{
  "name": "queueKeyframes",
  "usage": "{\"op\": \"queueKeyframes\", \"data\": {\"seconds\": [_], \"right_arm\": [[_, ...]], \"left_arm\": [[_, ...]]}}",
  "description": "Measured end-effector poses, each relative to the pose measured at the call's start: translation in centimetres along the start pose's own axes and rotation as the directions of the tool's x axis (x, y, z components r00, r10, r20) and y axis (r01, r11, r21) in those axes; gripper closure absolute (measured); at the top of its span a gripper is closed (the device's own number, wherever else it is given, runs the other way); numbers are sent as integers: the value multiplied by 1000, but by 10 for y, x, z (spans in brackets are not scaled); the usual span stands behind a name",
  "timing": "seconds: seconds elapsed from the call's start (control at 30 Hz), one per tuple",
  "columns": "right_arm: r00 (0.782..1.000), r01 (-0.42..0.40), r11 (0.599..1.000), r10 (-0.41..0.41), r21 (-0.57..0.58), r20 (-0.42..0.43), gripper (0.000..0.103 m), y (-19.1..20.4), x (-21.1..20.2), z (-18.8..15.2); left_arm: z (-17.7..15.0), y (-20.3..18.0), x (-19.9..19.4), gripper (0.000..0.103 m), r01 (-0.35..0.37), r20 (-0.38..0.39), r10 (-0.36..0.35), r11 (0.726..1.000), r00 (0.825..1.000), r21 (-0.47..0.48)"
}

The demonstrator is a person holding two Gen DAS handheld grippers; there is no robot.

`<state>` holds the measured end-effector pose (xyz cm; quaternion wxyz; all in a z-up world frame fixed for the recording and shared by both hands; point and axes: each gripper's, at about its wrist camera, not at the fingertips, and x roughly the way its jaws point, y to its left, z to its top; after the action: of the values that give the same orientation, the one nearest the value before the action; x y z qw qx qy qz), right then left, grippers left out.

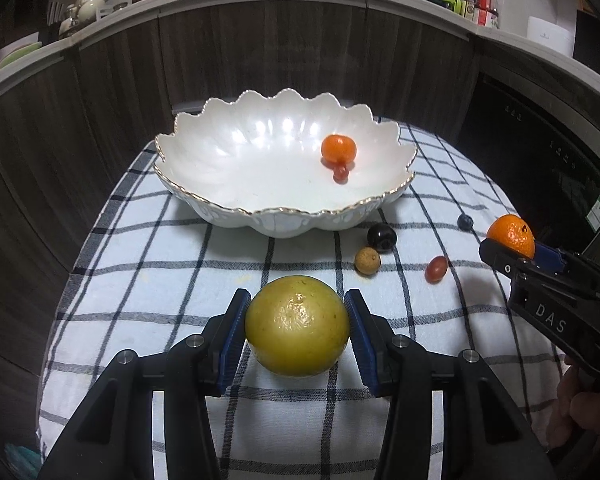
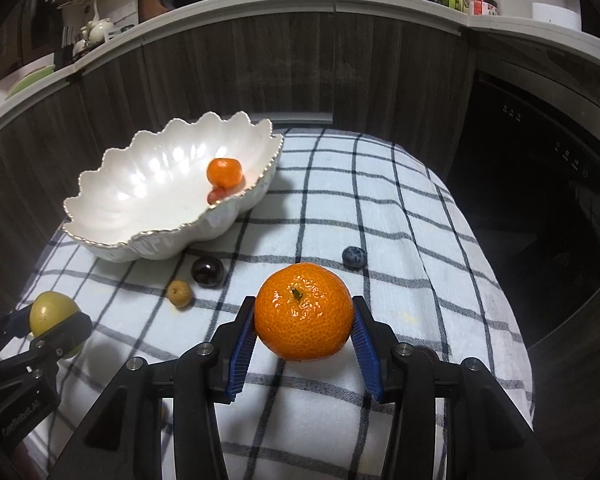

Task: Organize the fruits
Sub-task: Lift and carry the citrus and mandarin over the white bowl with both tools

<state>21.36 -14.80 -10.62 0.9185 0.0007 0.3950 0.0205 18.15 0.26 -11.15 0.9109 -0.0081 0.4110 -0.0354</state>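
Note:
A white scalloped bowl [image 1: 228,184] [image 2: 112,216] stands at the back of a checked cloth and holds a small orange [image 1: 339,148] [image 2: 224,172] and a small red fruit [image 1: 341,173] [image 2: 216,195]. My left gripper [image 1: 297,326] [image 2: 54,326] is shut on a yellow-green fruit [image 1: 297,326] [image 2: 48,312] near the cloth's front. My right gripper [image 2: 304,322] [image 1: 512,250] is shut on an orange mandarin [image 2: 304,322] [image 1: 511,234] at the right. On the cloth lie a dark plum [image 1: 381,236] [image 2: 207,272], a tan longan [image 1: 367,261] [image 2: 179,292], a red grape [image 1: 436,269] and a blueberry [image 1: 465,222] [image 2: 355,257].
The checked cloth [image 1: 180,264] [image 2: 380,208] covers a small raised surface that drops off at both sides. Dark wood cabinet fronts [image 1: 260,48] stand right behind the bowl. A dark appliance [image 2: 540,184] is to the right.

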Motion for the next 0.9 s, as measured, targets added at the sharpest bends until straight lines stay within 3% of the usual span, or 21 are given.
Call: {"op": "queueKeyframes", "data": {"seconds": [0.9], "right_arm": [[993,-60,995,67,-75,93,56,47,-26,48]], "left_arm": [[51,39,-19,56,-36,82,41,998,996,-51]]}}
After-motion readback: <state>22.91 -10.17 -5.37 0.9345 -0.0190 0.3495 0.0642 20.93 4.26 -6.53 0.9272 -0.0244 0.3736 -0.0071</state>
